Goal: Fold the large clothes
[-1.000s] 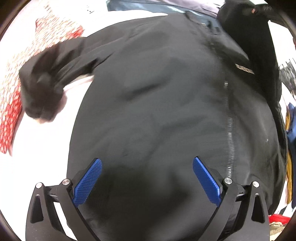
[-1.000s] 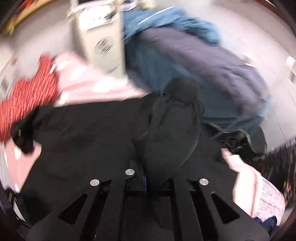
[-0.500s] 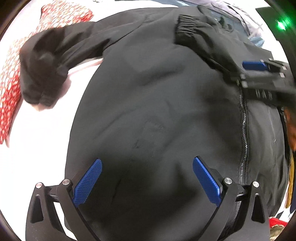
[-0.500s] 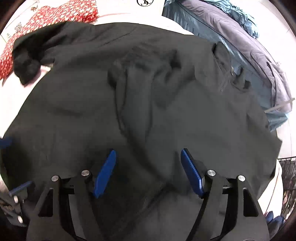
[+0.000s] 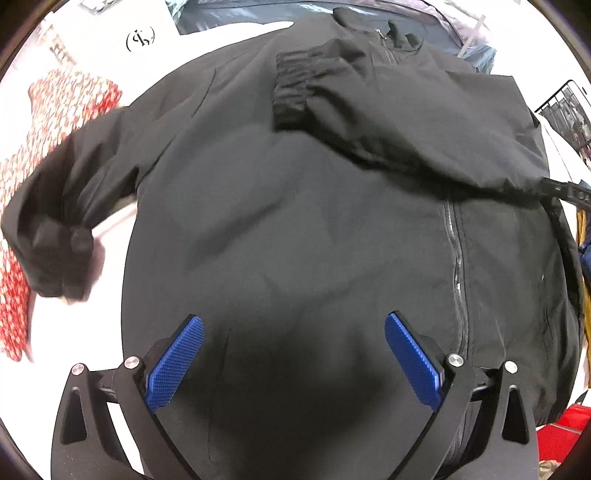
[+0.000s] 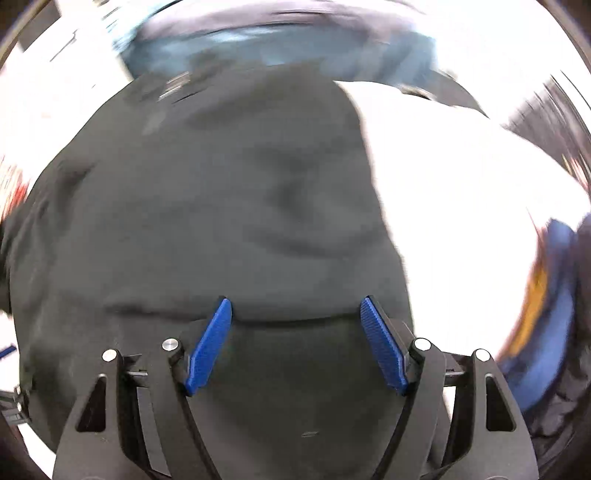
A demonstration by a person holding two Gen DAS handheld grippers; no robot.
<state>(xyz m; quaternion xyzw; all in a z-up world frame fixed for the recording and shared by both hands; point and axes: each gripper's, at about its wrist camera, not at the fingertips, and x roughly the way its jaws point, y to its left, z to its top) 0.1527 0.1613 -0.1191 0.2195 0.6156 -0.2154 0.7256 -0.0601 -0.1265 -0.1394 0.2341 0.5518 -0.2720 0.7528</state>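
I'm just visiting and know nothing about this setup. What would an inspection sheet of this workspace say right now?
Surface: white table, mostly covered.
Job's things: black jacket spread flat, zipped; one sleeve folded across the chest, the other sleeve out to the side.
Clutter: red patterned garment; blue-grey clothes beyond the collar.
Grippers: left gripper open above the jacket; right gripper open, view blurred.
Cables: nothing seen.
Surroundings: wire basket at the edge.

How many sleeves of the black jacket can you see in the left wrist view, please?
2: one sleeve is folded across the black jacket chest, cuff near the collar; the other sleeve lies out to the left on the white surface.
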